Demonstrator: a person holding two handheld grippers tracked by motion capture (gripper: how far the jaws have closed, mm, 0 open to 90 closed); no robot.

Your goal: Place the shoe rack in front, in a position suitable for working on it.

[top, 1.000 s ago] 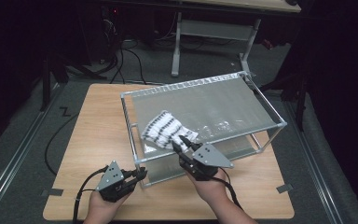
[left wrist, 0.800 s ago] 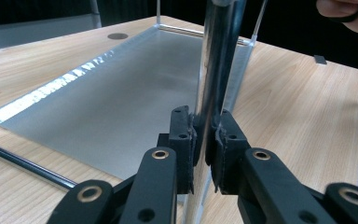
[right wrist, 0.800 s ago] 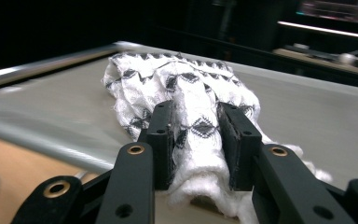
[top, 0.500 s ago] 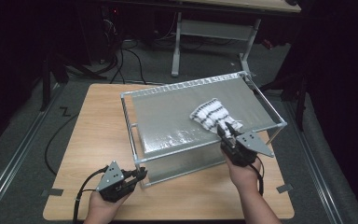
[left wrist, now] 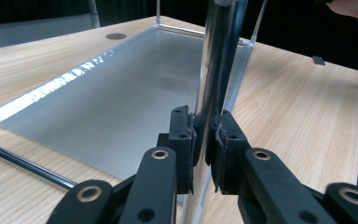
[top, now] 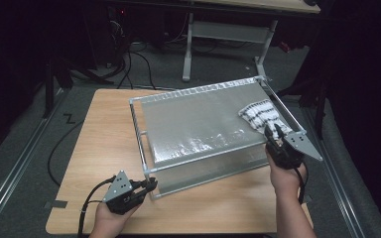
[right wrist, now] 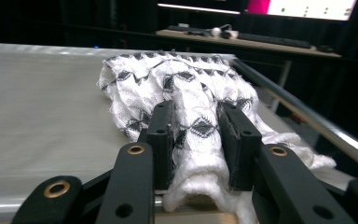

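Note:
A metal tube frame [top: 198,90] stands on the wooden table [top: 104,129] and carries a silver sheet [top: 198,124] as its top. My left gripper [top: 151,184] is at the frame's near left corner, shut on the upright corner post [left wrist: 219,56], which sits between the pads of the gripper [left wrist: 205,135]. A white cloth with a black pattern [top: 259,115] lies bunched on the sheet by the right rail. My right gripper [top: 275,132] is shut on its near end. In the right gripper view the cloth [right wrist: 186,88] bulges between that gripper's jaws [right wrist: 195,126].
The frame's right rail [right wrist: 307,121] runs close beside the cloth. Bare table lies left of the frame and along its front edge. Behind the table stand a desk's legs [top: 188,54], with cables [top: 134,64] on the floor.
My right gripper has dragged the cloth across the sheet from its near left part to the far right, by the rail. The left gripper has stayed on the corner post.

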